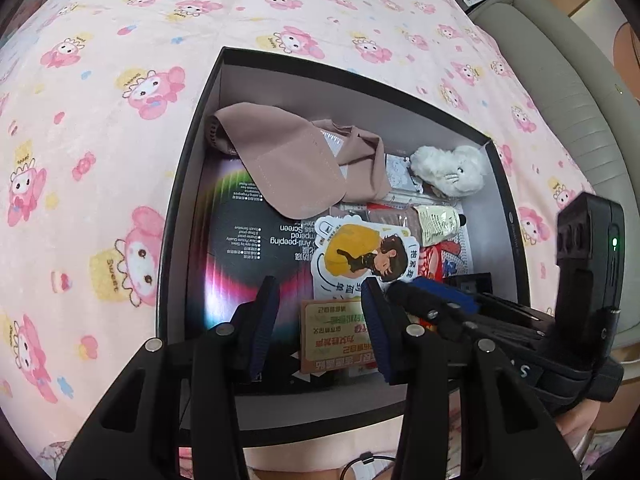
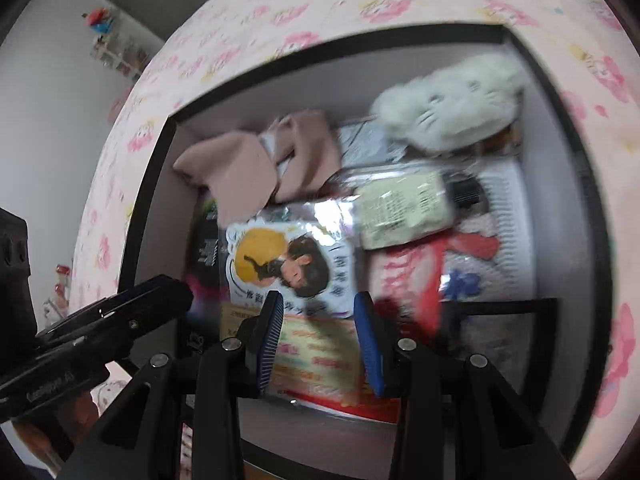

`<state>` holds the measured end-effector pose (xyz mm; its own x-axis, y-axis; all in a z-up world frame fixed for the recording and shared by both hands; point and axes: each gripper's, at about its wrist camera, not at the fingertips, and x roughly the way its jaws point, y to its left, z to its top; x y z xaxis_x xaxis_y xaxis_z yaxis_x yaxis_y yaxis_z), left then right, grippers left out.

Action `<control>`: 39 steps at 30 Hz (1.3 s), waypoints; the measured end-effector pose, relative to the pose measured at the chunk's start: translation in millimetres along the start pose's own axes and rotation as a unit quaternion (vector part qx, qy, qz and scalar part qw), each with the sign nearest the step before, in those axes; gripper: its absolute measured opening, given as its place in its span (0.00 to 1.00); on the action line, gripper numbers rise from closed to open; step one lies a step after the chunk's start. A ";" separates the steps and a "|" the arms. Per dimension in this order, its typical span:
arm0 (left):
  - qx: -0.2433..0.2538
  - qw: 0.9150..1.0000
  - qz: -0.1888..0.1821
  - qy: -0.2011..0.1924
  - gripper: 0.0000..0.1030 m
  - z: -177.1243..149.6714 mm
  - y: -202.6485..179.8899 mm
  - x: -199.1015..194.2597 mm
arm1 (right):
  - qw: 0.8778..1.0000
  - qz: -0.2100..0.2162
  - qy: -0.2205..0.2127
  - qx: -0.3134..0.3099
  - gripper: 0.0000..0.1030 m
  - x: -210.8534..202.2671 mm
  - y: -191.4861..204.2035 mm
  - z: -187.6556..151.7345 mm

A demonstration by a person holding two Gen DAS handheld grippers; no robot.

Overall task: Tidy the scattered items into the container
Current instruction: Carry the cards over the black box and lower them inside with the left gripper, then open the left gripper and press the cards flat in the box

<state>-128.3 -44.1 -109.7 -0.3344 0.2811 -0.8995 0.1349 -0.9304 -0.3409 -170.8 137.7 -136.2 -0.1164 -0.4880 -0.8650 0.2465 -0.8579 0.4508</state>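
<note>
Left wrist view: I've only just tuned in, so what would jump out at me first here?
The black box sitting open on the pink cartoon-print bedsheet, already full of items. A beige cloth is draped over its far left part, a white plush toy sits in the far right corner, and a cartoon sticker lies in the middle. Both the left gripper and the right gripper hover open over the near end, holding nothing.

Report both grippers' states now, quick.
Left gripper: open, holding nothing, over the black box.
Right gripper: open, holding nothing, above the cartoon sticker.
</note>
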 end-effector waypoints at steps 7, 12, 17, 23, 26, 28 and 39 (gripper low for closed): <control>0.020 0.998 -0.056 0.020 0.40 -2.2 -10.0 8.3 | 0.999 -0.001 -0.050 -0.006 0.32 -25.9 3.8 2.1; 0.061 0.993 -0.086 0.051 0.40 3.1 -49.1 30.1 | 0.987 -0.086 -0.136 0.006 0.32 -70.3 -15.4 6.0; 0.101 0.986 -0.109 0.081 0.40 5.0 -95.0 50.4 | 0.991 -0.032 -0.119 0.042 0.32 -70.8 -33.4 6.8; 0.093 0.984 -0.093 0.122 0.40 7.7 -110.9 77.9 | 0.993 -0.026 -0.107 0.049 0.33 -65.6 -32.0 7.4; 0.076 0.989 -0.048 0.118 0.40 8.1 -103.1 79.6 | 0.994 -0.030 -0.094 0.042 0.33 -60.3 -30.4 6.6; 0.062 0.993 -0.019 0.104 0.40 8.4 -91.3 72.4 | 0.994 -0.039 -0.091 0.037 0.33 -57.6 -27.5 5.7; -0.011 0.999 -0.032 0.029 0.42 19.1 -17.2 4.2 | 0.998 -0.028 -0.060 0.004 0.34 -27.9 2.4 -5.0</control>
<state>-149.9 -31.4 -102.4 -0.2893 0.3527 -0.8899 0.1366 -0.9049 -0.4031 -162.2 150.1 -112.0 -0.2449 -0.4549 -0.8562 0.2290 -0.8852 0.4049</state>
